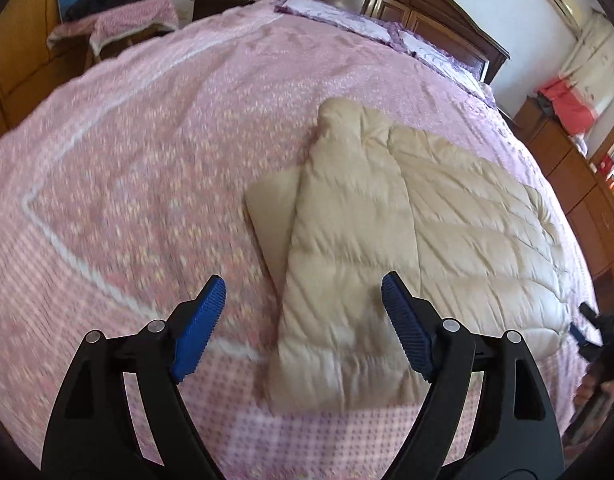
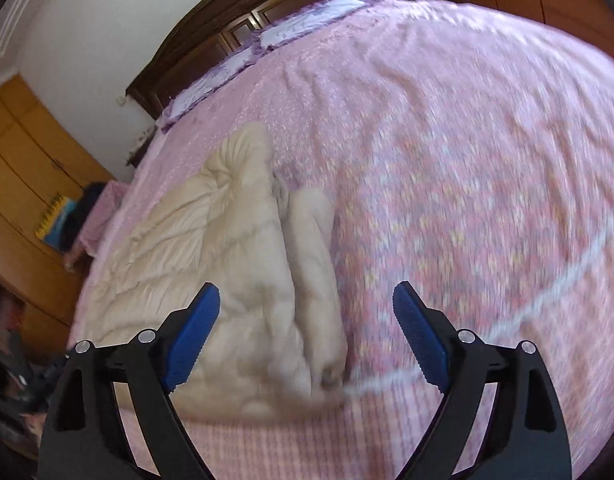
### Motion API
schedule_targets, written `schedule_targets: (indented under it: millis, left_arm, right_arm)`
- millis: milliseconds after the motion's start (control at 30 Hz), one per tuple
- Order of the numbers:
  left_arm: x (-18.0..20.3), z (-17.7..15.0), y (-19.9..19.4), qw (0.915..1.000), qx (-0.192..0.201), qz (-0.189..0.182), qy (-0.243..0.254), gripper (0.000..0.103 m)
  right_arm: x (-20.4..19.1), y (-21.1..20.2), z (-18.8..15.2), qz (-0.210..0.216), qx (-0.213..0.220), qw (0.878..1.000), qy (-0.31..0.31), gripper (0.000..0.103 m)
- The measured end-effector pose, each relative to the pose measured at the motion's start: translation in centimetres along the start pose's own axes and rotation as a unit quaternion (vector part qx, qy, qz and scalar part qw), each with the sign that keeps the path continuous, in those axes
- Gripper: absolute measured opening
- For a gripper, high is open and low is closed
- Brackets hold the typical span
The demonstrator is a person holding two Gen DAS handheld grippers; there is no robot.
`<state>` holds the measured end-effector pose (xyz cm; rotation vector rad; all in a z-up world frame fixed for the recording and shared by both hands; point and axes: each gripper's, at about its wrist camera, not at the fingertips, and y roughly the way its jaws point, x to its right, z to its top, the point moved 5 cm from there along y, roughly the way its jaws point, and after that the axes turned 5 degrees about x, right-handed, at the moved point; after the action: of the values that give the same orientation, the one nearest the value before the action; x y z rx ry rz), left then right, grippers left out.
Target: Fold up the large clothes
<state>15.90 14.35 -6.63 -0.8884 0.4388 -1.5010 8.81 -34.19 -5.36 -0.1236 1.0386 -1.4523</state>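
Observation:
A cream quilted down jacket (image 1: 387, 232) lies partly folded on the pink bedspread (image 1: 147, 160), one side folded over the body, a flat beige panel sticking out at its left. My left gripper (image 1: 303, 292) is open and empty, hovering above the jacket's near left edge. In the right wrist view the jacket (image 2: 227, 264) lies left of centre with a folded sleeve along its right side. My right gripper (image 2: 307, 300) is open and empty above the jacket's near right end. The other gripper (image 1: 595, 332) shows at the left wrist view's right edge.
The bed's dark wooden headboard (image 1: 387, 0) and purple pillows (image 1: 347, 20) are at the far end. A covered side table (image 1: 119, 24) with a dark bag stands far left. Wooden wardrobes (image 2: 23, 152) line the walls. Pink bedspread (image 2: 467, 160) stretches beside the jacket.

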Motion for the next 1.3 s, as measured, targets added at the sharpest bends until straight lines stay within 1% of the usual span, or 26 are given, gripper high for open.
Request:
schedule_targets:
  millis: [133,233,300,400,467,567,600,667,700,733,767,800,833,867,933,1033,1133,1233,1300]
  left_arm:
    - [0.7,-1.1,0.5,0.9997,-0.009,-0.021,-0.014,0.080]
    - [1.0,-1.6,1.2,0.9994,-0.013,-0.025,-0.020,0.080]
    - [1.1,-1.8,1.7,0.9990,-0.017,-0.029,-0.030,0.080]
    - [1.3,-2.0,2.6,0.9965,-0.027,-0.054,-0.059,0.080]
    - [1.4,-2.1,3.2,0.9931,-0.038,-0.074,-0.082,0.080]
    - [1.8,-2.0,3.8,0.9913,-0.043,-0.087,-0.089,0.080]
    - [1.9,-2.0,3.9,0.9910,-0.044,-0.089,-0.089,0.077]
    - [2.1,-1.9,3.9,0.9902,-0.045,-0.095,-0.092,0.065]
    - [2.0,-1.9,3.9,0.9903,-0.044,-0.090,-0.096,0.056]
    - [2.0,-2.0,4.0,0.9892,-0.050,-0.092,-0.103,0.048]
    - [1.9,-2.0,4.0,0.9887,-0.053,-0.091,-0.107,0.044]
    - [1.8,-2.0,3.9,0.9882,-0.054,-0.092,-0.110,0.036]
    - [2.1,-1.9,3.6,0.9878,-0.055,-0.094,-0.111,0.029]
    - [2.2,-1.9,3.2,0.9881,-0.055,-0.095,-0.107,0.027]
    - [2.5,-1.8,2.4,0.9886,-0.058,-0.095,-0.102,0.023]
    - [2.7,-2.1,0.9,0.9871,-0.070,-0.099,-0.104,0.023]
    - [3.0,-3.1,-0.7,0.9853,-0.079,-0.108,-0.106,0.023]
    - [2.9,-4.7,-2.3,0.9856,-0.090,-0.109,-0.093,0.023]
    - [3.1,-5.9,-3.3,0.9861,-0.098,-0.110,-0.076,0.023]
  right_arm:
    - [-0.6,0.3,-1.7,0.014,-0.020,1.000,-0.001,0.087]
    - [-0.7,1.4,-2.4,0.014,-0.034,0.999,0.003,0.087]
    - [-0.8,2.1,-2.5,0.020,-0.042,0.999,0.011,0.087]
    - [-0.8,3.2,-2.5,0.030,-0.050,0.998,0.017,0.087]
    - [-0.9,4.0,-2.3,0.041,-0.056,0.997,0.021,0.087]
    - [-1.3,4.8,-2.1,0.056,-0.065,0.996,0.030,0.087]
    - [-1.5,5.0,-1.9,0.059,-0.067,0.996,0.031,0.087]
    - [-1.8,5.3,-1.9,0.066,-0.071,0.995,0.028,0.087]
    - [-1.9,5.3,-1.9,0.068,-0.072,0.995,0.027,0.082]
    - [-2.0,5.3,-1.9,0.072,-0.075,0.994,0.027,0.072]
    - [-2.0,5.2,-1.9,0.086,-0.080,0.993,0.034,0.068]
    - [-2.2,5.2,-1.8,0.099,-0.082,0.991,0.040,0.055]
    - [-2.1,4.9,-1.8,0.106,-0.083,0.990,0.044,0.047]
    - [-2.2,4.5,-1.7,0.112,-0.082,0.989,0.043,0.043]
    - [-2.4,3.6,-1.4,0.121,-0.079,0.989,0.042,0.032]
    - [-2.7,2.0,-0.9,0.130,-0.077,0.988,0.041,0.027]
    - [-2.8,-0.3,-0.7,0.136,-0.074,0.987,0.042,0.026]
    - [-2.5,-2.2,-1.1,0.135,-0.077,0.987,0.037,0.026]
    - [-2.2,-3.4,-1.6,0.128,-0.080,0.988,0.031,0.026]
